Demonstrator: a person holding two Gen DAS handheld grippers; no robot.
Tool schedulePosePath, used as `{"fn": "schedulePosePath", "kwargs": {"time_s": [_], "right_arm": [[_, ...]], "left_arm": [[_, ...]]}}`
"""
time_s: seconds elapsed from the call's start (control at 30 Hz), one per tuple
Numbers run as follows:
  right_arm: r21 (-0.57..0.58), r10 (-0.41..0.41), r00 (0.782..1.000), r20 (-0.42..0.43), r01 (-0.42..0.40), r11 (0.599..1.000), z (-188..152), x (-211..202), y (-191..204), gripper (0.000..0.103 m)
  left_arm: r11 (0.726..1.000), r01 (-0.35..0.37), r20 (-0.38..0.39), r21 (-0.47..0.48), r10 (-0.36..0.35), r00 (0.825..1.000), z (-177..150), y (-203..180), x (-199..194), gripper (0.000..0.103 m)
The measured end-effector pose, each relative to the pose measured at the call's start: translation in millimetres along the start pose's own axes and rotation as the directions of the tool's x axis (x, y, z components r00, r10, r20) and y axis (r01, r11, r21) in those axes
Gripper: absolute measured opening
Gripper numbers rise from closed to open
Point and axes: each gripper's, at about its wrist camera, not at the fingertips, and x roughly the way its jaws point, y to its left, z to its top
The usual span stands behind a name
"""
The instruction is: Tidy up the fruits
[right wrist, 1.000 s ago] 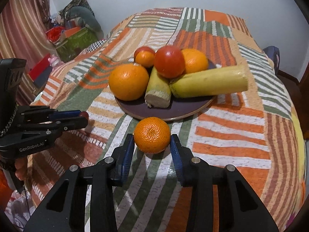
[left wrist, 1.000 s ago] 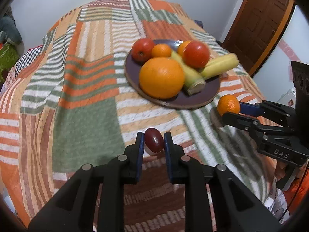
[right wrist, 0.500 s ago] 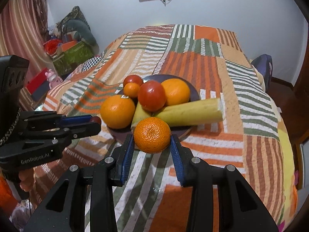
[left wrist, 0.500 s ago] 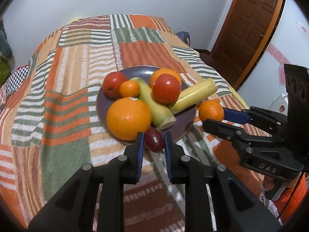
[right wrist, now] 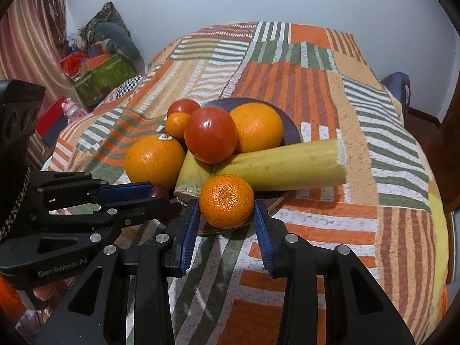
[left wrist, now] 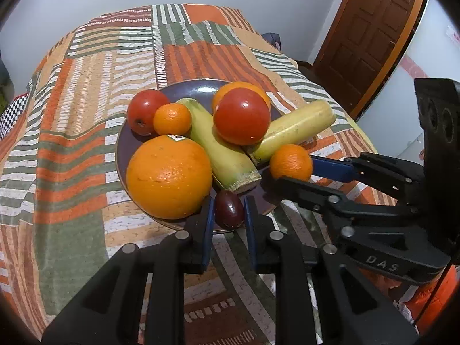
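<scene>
1. Left wrist view: the left gripper (left wrist: 229,211) is clamped narrowly on 1 small dark red fruit (left wrist: 229,209), held over the near edge of the dark plate (left wrist: 122,149).
2. On the plate lie 2 large oranges, one near (left wrist: 169,176) and one at the back (left wrist: 230,92), 2 red tomatoes, one left (left wrist: 145,110) and one on top of the pile (left wrist: 241,116), 1 small mandarin (left wrist: 172,118), and 2 yellow-green stalk pieces (left wrist: 221,149), (left wrist: 293,128).
3. The right gripper (left wrist: 290,169) enters from the right, closed on 1 second mandarin (left wrist: 291,162) at the plate's right edge.
4. The plate sits on a striped patchwork bedspread (left wrist: 72,143); a brown door (left wrist: 365,34) stands beyond the bed's far right corner.
5. Right wrist view: the right gripper (right wrist: 226,211) grips the mandarin (right wrist: 226,199) over the plate's (right wrist: 291,130) near edge, just in front of the long stalk (right wrist: 281,166).
6. The left gripper (right wrist: 155,194) reaches in from the left, closed on the dark fruit (right wrist: 157,191), mostly hidden.
7. Boxes and clutter (right wrist: 100,74) stand past the bed's far left corner.
</scene>
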Motion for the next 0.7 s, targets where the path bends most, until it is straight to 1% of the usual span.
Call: {"fn": "schedulePosePath", "kwargs": {"time_s": [0.23,0.33,0.37,0.43,0.53,0.7], "right_arm": [[-0.014,0.0,1.0,-0.01,0.0,1.0,-1,5,1,0.035],[-0.019,-0.005,1.0,-0.012,0.005,1.0,-1,6,2,0.035],[-0.019,-0.008,1.0,-0.014,0.007,1.0,-1,6,2,0.036],[-0.014,-0.013,1.0,-0.02,0.013,1.0,0,6,1,0.041],[-0.006,-0.025,1.0,-0.01,0.024,1.0,2,2,-1,0.043],[0.001,-0.029,0.999,0.029,0.029,1.0,5,-23,2,0.043]], "left_arm": [[1.0,-0.006,-0.025,0.011,0.006,1.0,-1,-1,8,0.02],[1.0,-0.006,-0.034,0.003,0.006,0.999,-2,1,9,0.022],[1.0,-0.004,-0.038,-0.003,0.003,0.999,-2,2,9,0.022],[1.0,0.001,-0.04,-0.012,-0.001,0.999,-3,4,6,0.024],[1.0,-0.003,-0.025,-0.017,0.003,1.0,-6,5,-3,0.028],[0.999,-0.011,0.027,-0.04,0.012,1.0,-8,7,-33,0.028]]}}
